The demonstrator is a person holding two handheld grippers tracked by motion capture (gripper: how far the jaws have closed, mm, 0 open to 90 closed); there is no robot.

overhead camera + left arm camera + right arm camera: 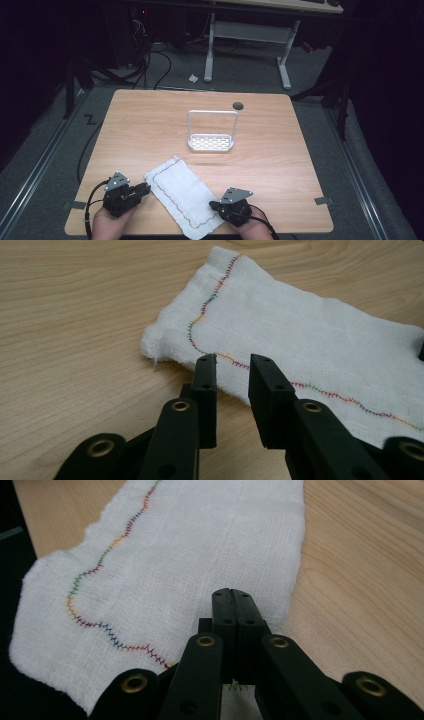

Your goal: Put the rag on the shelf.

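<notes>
Your left gripper's [233, 371] fingers [206, 390] stand apart with a clear gap between them, their tips just at the near left edge of the white cloth [310, 345] and holding nothing; whether a tip brushes the hem I cannot tell. Your right gripper's [233, 604] fingers [222, 625] are pressed together with no gap showing, and they sit over the cloth's near right part. A bit of white fabric with green stitching shows just beneath them in the right gripper view, but whether they pinch it I cannot tell.

The cloth lies flat on the tabletop [150, 120] near you, running from near right to far left between your two grippers, and its near corner appears to hang past the tabletop's near edge. A wavy line of coloured stitching [220, 290] follows its border. A white wire rack [211, 131] stands farther off, near the middle of the tabletop, well apart from the cloth.

Expect the cloth to handle as light, thin and limp: it looks like loosely woven gauze, so it will likely sag, fold and drag instead of holding shape. Take it at a hem or corner, where the stitched edge gives your fingers something thicker to bite.
</notes>
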